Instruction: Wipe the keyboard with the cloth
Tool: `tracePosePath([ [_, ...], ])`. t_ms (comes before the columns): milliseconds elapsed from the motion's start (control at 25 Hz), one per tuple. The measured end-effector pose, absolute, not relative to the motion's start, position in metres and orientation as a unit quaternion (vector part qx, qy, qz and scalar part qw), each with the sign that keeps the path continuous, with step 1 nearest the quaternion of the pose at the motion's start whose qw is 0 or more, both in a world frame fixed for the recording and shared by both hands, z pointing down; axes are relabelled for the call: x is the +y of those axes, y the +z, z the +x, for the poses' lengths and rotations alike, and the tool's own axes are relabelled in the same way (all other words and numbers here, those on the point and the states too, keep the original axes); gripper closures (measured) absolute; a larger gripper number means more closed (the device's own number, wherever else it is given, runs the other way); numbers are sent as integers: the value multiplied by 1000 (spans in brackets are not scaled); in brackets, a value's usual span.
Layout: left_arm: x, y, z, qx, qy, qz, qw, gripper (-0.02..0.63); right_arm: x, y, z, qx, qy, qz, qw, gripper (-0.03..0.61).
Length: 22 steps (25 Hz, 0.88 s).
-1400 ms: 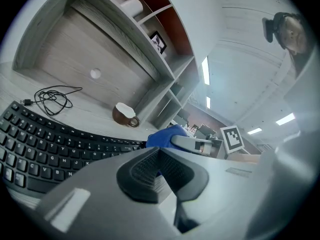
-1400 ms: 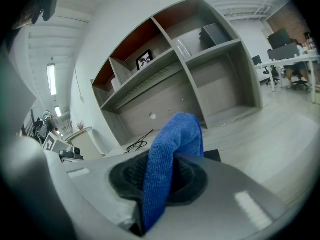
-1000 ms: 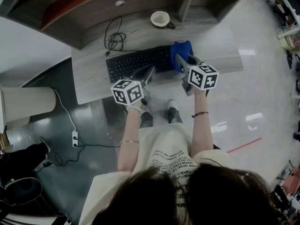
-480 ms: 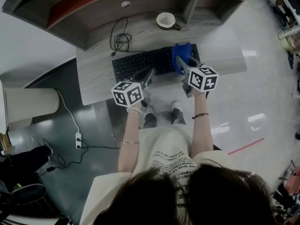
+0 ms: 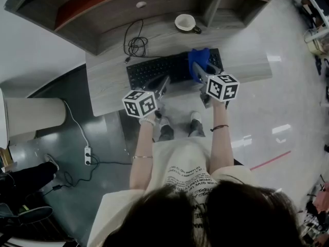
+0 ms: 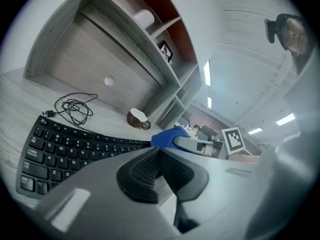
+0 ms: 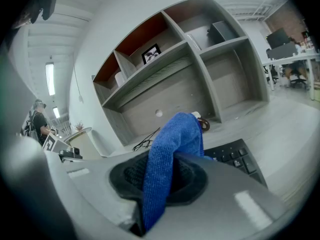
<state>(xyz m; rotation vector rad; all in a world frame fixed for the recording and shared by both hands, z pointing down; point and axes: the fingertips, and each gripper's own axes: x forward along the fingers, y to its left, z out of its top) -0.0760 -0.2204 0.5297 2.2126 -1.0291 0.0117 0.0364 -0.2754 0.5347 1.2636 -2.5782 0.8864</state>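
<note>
Right tool (image 5: 199, 70): the jaws are clamped on the blue cloth (image 5: 198, 59). In the right gripper view the cloth (image 7: 170, 144) is pinched between the black pads of the right tool (image 7: 162, 176), and a fold of it stands up above them. The cloth sits over the right-hand part of the black keyboard (image 5: 159, 68). From the head view it cannot be told whether the fabric presses on the keys.

Left tool (image 5: 164, 81): in the left gripper view the pads of the left tool (image 6: 159, 168) meet, with nothing between them. Its tip is at the near edge of the keyboard (image 6: 65, 144), about mid-length. Contact with the keys cannot be confirmed.

Keyboard: it lies flat on the grey wood-grain counter (image 5: 108, 89), parallel to the front edge. A coiled black cable (image 5: 134, 44) lies on the counter behind its left end. A brown mug (image 5: 186, 22) with a white interior stands behind its right part, near the shelf unit (image 5: 154, 4).
</note>
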Motion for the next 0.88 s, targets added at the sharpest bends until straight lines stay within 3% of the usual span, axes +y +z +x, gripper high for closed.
tracePosePath([
  [880,-215,533,-95,-393,4,852,346,626,-268,538,6,-861,293,409,75,526],
])
